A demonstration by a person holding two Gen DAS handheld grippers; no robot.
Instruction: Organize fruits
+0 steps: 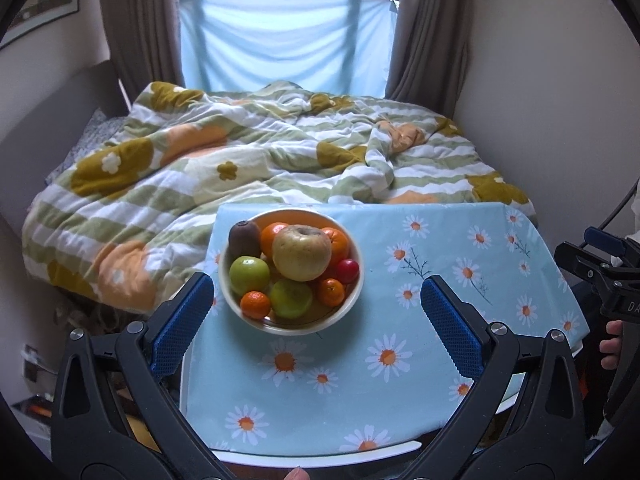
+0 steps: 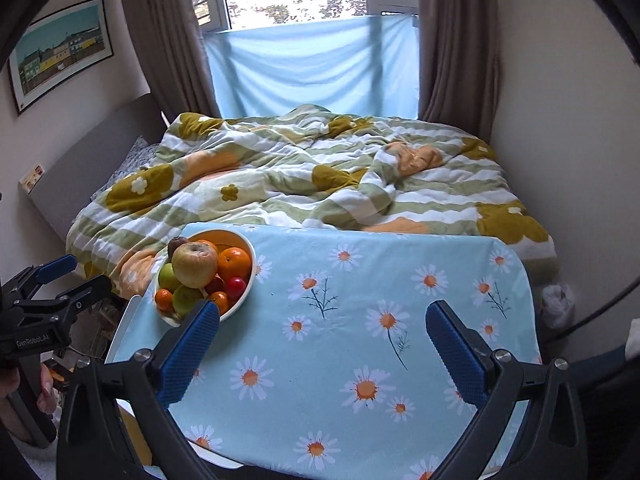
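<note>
A white bowl (image 1: pixel 356 300) (image 2: pixel 245 300) stands at the left of a table under a blue daisy cloth (image 1: pixel 400 340) (image 2: pixel 360 340). It is piled with a big yellow apple (image 1: pixel 302 252) (image 2: pixel 195 264), a kiwi (image 1: pixel 244 238), green apples (image 1: pixel 249 274), oranges (image 2: pixel 234 263), small mandarins (image 1: pixel 255 305) and a red fruit (image 1: pixel 347 270). My left gripper (image 1: pixel 316 304) hangs above and before the bowl, open, nothing between its blue pads. My right gripper (image 2: pixel 324 328) is open wide over the bare cloth to the bowl's right, holding nothing. Each gripper shows at the edge of the other's view.
Behind the table lies a bed with a rumpled flowered quilt (image 1: pixel 240 160) (image 2: pixel 300 172). Beyond it hang brown curtains and a blue cloth (image 1: pixel 284 40) under the window. Walls close in on both sides. A hand (image 1: pixel 610 344) grips the right tool's handle.
</note>
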